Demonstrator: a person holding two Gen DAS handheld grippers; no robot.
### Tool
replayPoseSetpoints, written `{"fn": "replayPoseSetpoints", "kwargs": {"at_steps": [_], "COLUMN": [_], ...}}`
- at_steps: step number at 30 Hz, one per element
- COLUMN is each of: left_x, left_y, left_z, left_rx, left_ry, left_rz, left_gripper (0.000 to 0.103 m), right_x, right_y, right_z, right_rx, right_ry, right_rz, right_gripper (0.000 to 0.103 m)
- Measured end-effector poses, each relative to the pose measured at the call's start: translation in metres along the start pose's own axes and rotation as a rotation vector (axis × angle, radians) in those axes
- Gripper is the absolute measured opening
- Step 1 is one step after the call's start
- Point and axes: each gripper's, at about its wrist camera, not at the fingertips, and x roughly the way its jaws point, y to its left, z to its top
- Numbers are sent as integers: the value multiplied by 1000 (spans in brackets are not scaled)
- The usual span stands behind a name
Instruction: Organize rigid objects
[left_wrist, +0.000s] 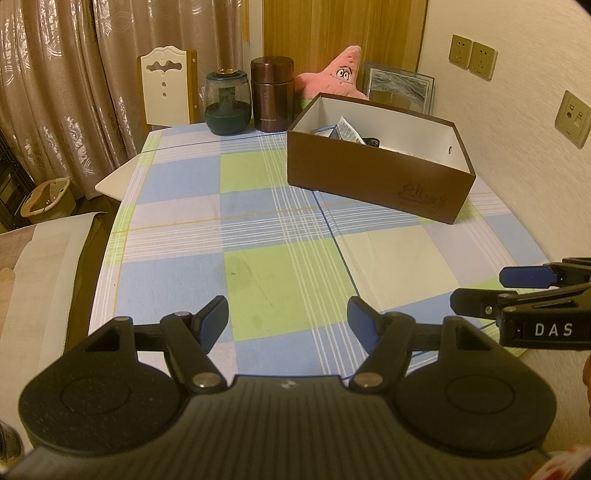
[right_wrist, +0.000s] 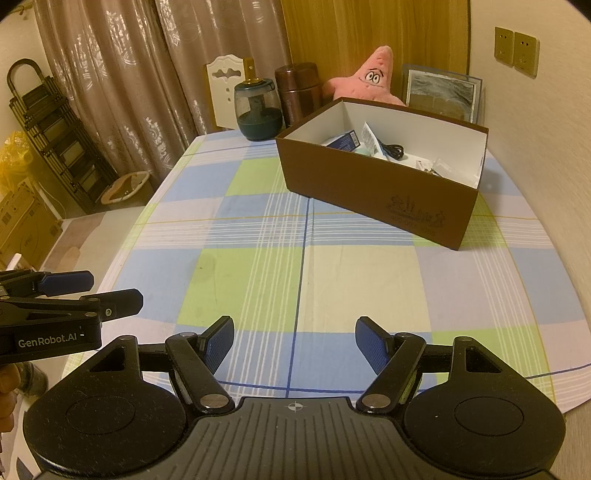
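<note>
Left tongs (left_wrist: 288, 317) and right tongs (right_wrist: 294, 341) apart, empty, above bench (right_wrist: 258, 266); brown box (right_wrist: 373, 192) (open-topped) beyond.

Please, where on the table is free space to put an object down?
The checked cloth lies bare between both open grippers and the brown box, and left of the box. It is crowded at the far edge: the green jar, the brown flask, the pink plush.

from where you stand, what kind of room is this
Most likely a room in a home, perhaps a dining corner. A table under a checked tablecloth stands by long patterned curtains, with a pink star plush toy and a brown cardboard box of odds and ends on it.
</note>
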Motion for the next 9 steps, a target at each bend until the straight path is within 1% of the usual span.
{"fn": "replayPoseSetpoints", "kwargs": {"at_steps": [5, 9], "left_x": [0, 6], "left_y": [0, 1], "left_z": [0, 6], "left_rx": [2, 0], "left_ry": [-8, 5], "left_rz": [-6, -12], "left_gripper": [69, 69], "right_x": [0, 0], "right_y": [0, -1], "right_z": [0, -1], "right_rx": [2, 2], "right_ry": [2, 4], "right_rz": [0, -2], "right_gripper": [73, 73]}}
